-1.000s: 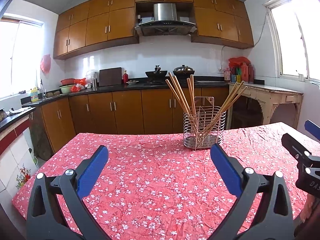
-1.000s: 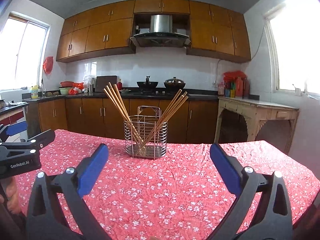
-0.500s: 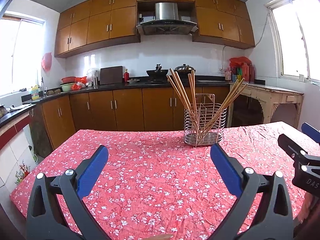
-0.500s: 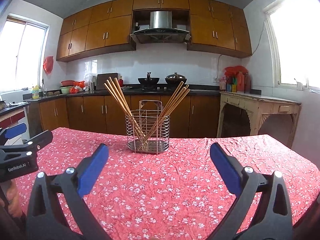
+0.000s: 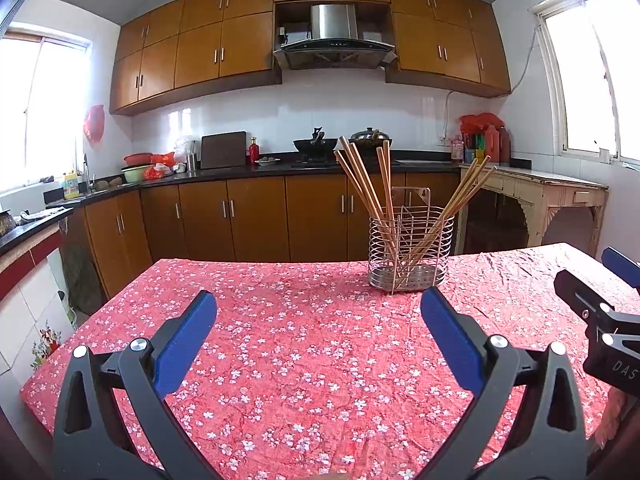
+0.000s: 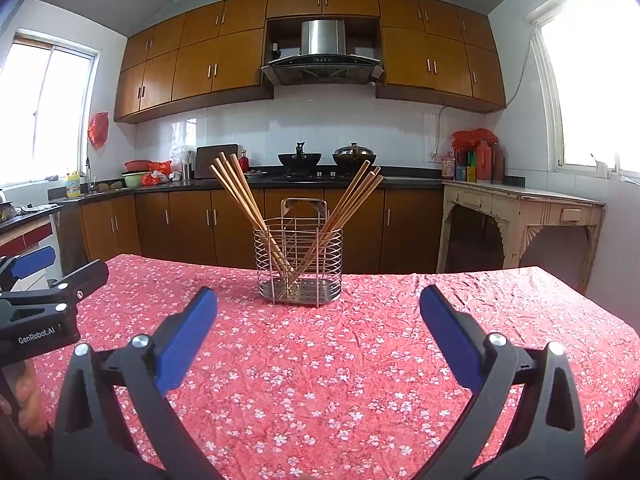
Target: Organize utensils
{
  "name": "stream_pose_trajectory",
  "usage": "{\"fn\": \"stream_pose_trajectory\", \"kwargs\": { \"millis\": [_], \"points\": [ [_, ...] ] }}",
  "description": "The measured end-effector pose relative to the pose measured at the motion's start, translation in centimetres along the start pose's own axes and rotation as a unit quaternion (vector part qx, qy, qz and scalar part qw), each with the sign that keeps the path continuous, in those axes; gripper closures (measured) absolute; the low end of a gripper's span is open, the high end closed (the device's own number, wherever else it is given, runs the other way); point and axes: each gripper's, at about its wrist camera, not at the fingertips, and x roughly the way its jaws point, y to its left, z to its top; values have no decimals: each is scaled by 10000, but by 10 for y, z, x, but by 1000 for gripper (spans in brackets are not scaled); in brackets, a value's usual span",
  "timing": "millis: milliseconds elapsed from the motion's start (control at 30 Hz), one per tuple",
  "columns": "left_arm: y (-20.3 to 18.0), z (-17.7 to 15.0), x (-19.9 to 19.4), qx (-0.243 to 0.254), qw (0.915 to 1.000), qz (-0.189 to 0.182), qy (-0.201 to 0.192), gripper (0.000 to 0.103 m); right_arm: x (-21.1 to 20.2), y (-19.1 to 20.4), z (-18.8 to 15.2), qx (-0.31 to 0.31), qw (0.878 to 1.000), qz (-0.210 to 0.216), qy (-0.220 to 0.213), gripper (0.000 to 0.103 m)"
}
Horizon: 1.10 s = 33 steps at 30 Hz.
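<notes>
**Chopsticks all stand in the holder while both tools draw back**

Chopsticks [image 6: 244,204] stand in two fans inside the wire holder [image 6: 299,266], one bunch leaning to the left and the other [image 6: 348,204] to the right, tips resting on the perforated base. The holder sits upright on the table [image 6: 360,360], straight ahead of the right hand-held gripper [image 6: 318,320] and ahead and to the right of the left hand-held gripper [image 5: 318,324]. No loose utensil shows on the red flowered cloth in either view.

Over the last second the change is small: both views have lifted and eased backward, so the holder sits a little farther off and more of the near cloth shows in front of the blue pads [image 5: 186,344]. The chopsticks and holder have not shifted. The right tool stays at the right edge of the left view, beside its partner and well apart from the holder.

Both hand-held grippers are spread wide with nothing between the fingers. With every stick already seated and both tools retreating empty, the sorting looks finished, or nearly so. Any remaining work would likely be tidying the two fans, which cross at the base, but nothing here demands it.
</notes>
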Motion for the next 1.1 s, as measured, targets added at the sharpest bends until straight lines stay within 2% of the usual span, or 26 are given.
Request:
{"fn": "stream_pose_trajectory", "kwargs": {
  "millis": [1100],
  "points": [
    [-1,0,3,-13,10000,-4,65,2,5,-4,-3,5,10000,65,53,4]
  ]
}}
